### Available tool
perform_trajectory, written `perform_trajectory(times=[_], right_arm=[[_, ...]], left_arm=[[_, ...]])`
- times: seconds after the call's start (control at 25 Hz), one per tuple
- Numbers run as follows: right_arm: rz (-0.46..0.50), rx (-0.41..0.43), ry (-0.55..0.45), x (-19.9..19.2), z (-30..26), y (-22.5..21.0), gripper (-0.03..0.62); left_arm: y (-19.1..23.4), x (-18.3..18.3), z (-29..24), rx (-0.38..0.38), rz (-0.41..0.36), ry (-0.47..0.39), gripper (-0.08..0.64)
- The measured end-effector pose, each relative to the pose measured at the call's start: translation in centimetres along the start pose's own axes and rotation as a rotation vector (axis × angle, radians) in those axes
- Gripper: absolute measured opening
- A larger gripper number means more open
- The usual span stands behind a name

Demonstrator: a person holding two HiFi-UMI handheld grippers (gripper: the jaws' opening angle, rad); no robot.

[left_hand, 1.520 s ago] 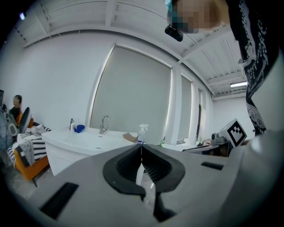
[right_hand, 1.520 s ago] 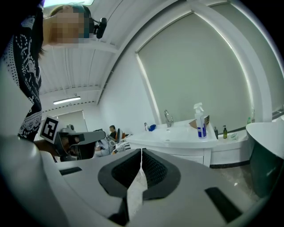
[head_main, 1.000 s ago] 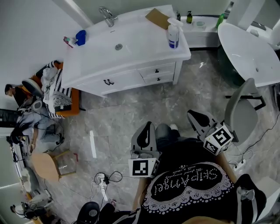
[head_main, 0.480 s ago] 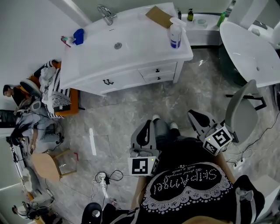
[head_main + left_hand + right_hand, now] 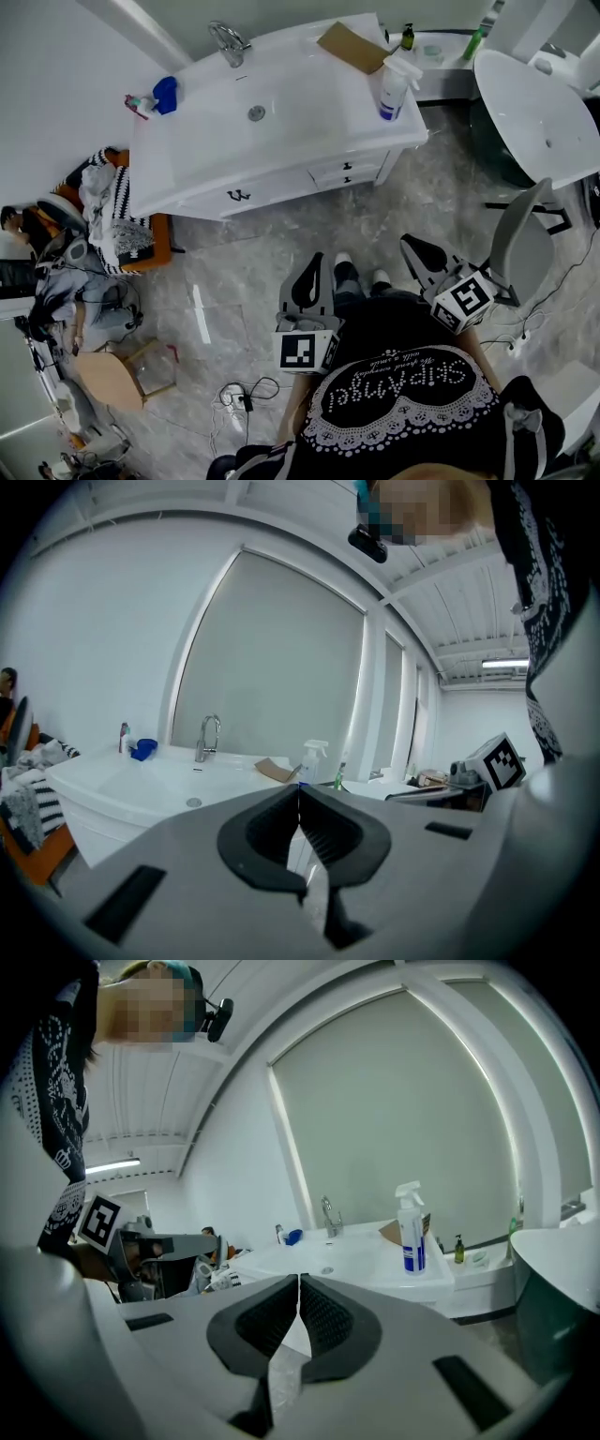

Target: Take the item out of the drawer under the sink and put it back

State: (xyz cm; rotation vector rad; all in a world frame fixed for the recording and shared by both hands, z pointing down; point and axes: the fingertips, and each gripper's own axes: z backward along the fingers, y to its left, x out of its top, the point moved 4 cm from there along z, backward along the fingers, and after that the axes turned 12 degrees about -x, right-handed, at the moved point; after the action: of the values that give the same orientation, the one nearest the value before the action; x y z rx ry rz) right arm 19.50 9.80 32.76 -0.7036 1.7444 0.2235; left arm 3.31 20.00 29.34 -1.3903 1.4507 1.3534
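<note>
Cable (image 5: 246, 392) on floor by feet: trip risk.

Left gripper (image 5: 311, 270), right gripper (image 5: 418, 251): both pressed together, nothing between, well short of vanity (image 5: 281, 183).

Chair (image 5: 517, 246) near right gripper: may snag.

Drawers (image 5: 345, 174) shut; item unseen, presumably inside. Closed jaws would only knock handle (image 5: 234, 195).

Head view alone shows drawer fronts. Gripper views give just basin top and bottle (image 5: 410, 1232).

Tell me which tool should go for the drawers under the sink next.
Left, probably. Both tools are shut, empty and short of the vanity, but the left tool points toward the spray bottle, above the drawers; the right tool points nearer the drain.
</note>
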Motion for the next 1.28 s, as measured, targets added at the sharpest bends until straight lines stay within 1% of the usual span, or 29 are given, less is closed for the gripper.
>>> perform_trajectory(times=[0.16, 0.4, 0.56, 0.76, 1.08, 1.28], right_arm=[[-0.010, -0.037, -0.004, 0.6, -1.9, 0.8, 0.020], [-0.031, -0.074, -0.007, 0.4, -3.9, 1.9, 0.020], [-0.048, -0.075, 0.008, -0.4, -5.0, 3.0, 0.020], [-0.037, -0.068, 0.019, -0.3, -5.9, 4.1, 0.020], [-0.059, -0.079, 0.033, -0.8, -5.9, 4.2, 0.020], [-0.070, -0.077, 0.038, -0.9, -5.9, 3.7, 0.020]], left_arm=[[2.4, 0.4, -0.6, -0.038, -0.007, 0.009, 0.006], [5.0, 0.6, -0.6, -0.079, -0.020, 0.020, 0.006], [6.8, 0.3, 0.3, -0.064, -0.011, 0.040, 0.006], [8.2, 0.3, 1.2, -0.043, 0.023, 0.030, 0.006], [8.2, -0.3, 1.1, -0.050, 0.039, 0.046, 0.006], [8.0, -0.5, 0.8, -0.037, 0.047, 0.052, 0.006]])
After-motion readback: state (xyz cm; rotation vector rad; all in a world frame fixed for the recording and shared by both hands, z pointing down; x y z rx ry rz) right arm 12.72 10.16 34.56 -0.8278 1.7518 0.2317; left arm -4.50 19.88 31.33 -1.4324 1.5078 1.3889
